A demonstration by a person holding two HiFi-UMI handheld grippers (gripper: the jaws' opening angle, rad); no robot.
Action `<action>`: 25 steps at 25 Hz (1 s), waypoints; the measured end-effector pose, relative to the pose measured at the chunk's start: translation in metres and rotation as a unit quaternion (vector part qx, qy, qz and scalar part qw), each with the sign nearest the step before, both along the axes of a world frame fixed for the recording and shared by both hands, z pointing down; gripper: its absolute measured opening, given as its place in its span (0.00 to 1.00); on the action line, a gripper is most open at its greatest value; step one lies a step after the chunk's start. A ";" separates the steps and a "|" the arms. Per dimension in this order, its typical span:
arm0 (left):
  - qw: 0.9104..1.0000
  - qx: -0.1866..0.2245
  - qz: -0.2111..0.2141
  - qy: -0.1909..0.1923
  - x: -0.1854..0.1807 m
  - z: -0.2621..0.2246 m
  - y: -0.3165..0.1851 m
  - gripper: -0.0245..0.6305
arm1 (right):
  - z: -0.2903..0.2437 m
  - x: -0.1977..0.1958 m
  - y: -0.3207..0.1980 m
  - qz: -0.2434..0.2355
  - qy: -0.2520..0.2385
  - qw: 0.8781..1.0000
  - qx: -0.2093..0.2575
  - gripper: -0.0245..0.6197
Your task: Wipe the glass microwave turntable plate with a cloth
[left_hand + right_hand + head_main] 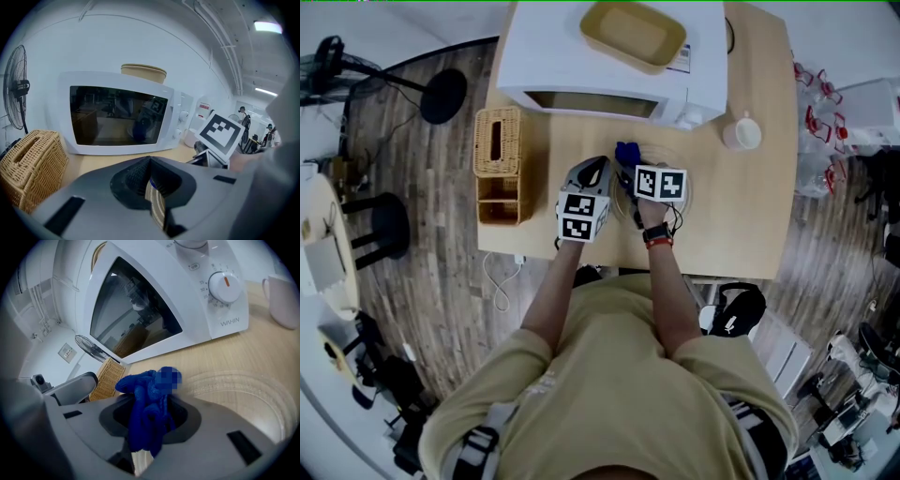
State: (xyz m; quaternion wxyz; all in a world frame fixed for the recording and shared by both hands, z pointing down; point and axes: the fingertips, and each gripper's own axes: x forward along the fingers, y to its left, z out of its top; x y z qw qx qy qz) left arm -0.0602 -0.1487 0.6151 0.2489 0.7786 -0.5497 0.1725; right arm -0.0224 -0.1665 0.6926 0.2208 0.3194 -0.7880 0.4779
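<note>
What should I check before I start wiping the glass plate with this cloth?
1. Cloth gripped in right tool: ok.
2. Plate lying flat on the table: ok.
3. Left tool free to steady the plate: ok, jaws together, nothing between them.
4. Mug apart from the plate: ok.
5. Cloth touching the plate: cannot tell.
</note>
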 end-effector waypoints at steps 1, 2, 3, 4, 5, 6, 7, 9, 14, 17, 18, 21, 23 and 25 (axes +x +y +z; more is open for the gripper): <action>1.000 -0.001 0.002 0.002 0.000 0.001 0.000 0.07 | 0.002 0.000 -0.001 0.000 0.004 1.000 0.001 0.25; 1.000 -0.002 0.004 0.003 0.001 0.002 -0.001 0.07 | 0.004 0.001 -0.001 0.000 0.008 1.000 0.002 0.25; 1.000 -0.003 0.005 0.004 0.001 0.003 -0.002 0.07 | 0.005 0.002 -0.002 0.000 0.012 1.000 0.004 0.25; 1.000 -0.003 0.006 0.005 0.002 0.003 -0.003 0.07 | 0.006 0.003 -0.003 0.000 0.016 1.000 0.006 0.25; 1.000 -0.004 0.007 0.006 0.003 0.004 -0.003 0.07 | 0.006 0.005 -0.004 0.001 0.019 1.000 0.008 0.25; 1.000 -0.005 0.008 0.007 0.004 0.004 -0.003 0.07 | 0.007 0.007 -0.004 0.003 0.021 1.000 0.009 0.25; 1.000 -0.005 0.008 0.007 0.005 0.005 -0.004 0.07 | 0.008 0.010 -0.004 0.005 0.022 1.000 0.009 0.25; 1.000 -0.005 0.009 0.008 0.006 0.006 -0.005 0.07 | 0.009 0.015 -0.004 0.008 0.025 1.000 0.008 0.24; 1.000 -0.006 0.007 0.006 0.005 0.008 -0.006 0.07 | 0.012 0.024 -0.005 0.014 0.034 0.999 0.010 0.24; 1.000 -0.009 0.005 0.006 0.005 0.009 -0.007 0.07 | 0.012 0.028 -0.005 0.021 0.037 0.999 0.009 0.24; 1.000 -0.010 0.005 0.007 0.006 0.010 -0.007 0.07 | 0.012 0.029 -0.005 0.022 0.038 0.999 0.010 0.24; 1.000 -0.009 0.010 0.007 0.012 0.010 -0.009 0.07 | 0.012 0.032 -0.005 0.022 0.041 0.999 0.012 0.24; 1.000 -0.009 0.013 0.007 0.016 0.010 -0.011 0.07 | 0.012 0.034 -0.006 0.024 0.042 0.999 0.011 0.24; 1.000 -0.010 0.016 0.006 0.019 0.011 -0.012 0.07 | 0.012 0.037 -0.007 0.028 0.040 0.999 0.011 0.24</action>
